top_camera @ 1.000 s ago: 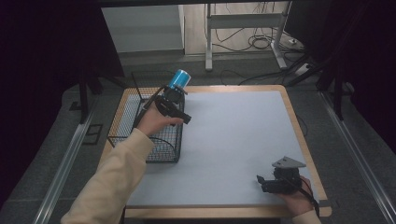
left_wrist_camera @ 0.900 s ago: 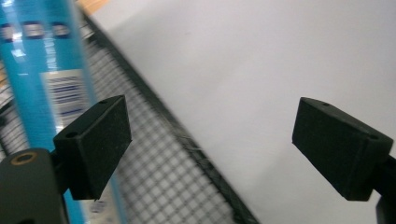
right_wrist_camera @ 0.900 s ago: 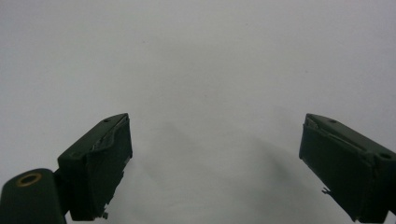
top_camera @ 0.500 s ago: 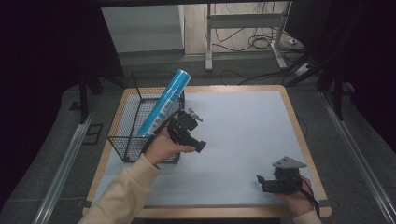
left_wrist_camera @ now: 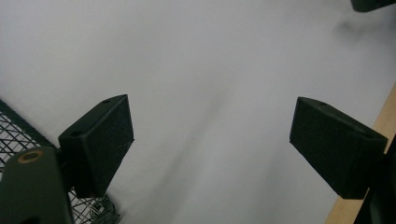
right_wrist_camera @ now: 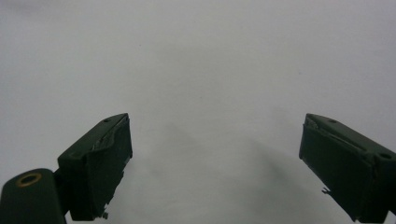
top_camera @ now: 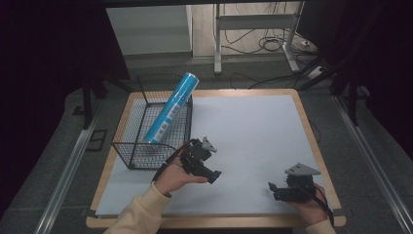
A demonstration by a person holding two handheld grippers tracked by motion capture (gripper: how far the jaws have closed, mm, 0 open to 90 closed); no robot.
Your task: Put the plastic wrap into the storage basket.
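Leaning out of the wire basket [top_camera: 146, 141], the blue tube [top_camera: 171, 108] stands tilted with its lower end inside the mesh and its upper end well above the far rim, so a tip-over looks like the main risk: the tube rests only against the rim, and a knock to the basket or a brush from a sleeve could roll it out onto the tabletop [top_camera: 253, 131] or pull the light basket over with it. The left claw [top_camera: 210, 176] sits just beside the basket's near right corner, apart from the tube, its jaws wide and empty though they have just been closing a little; in the left gripper view the pads [left_wrist_camera: 100, 140] frame bare white surface, with a bit of mesh at the lower left. That hand is held low, wrist angled toward the middle of the tabletop. The right claw [top_camera: 272, 191] rests near the front right edge, jaws spread with nothing between them, forearm barely entering from below.
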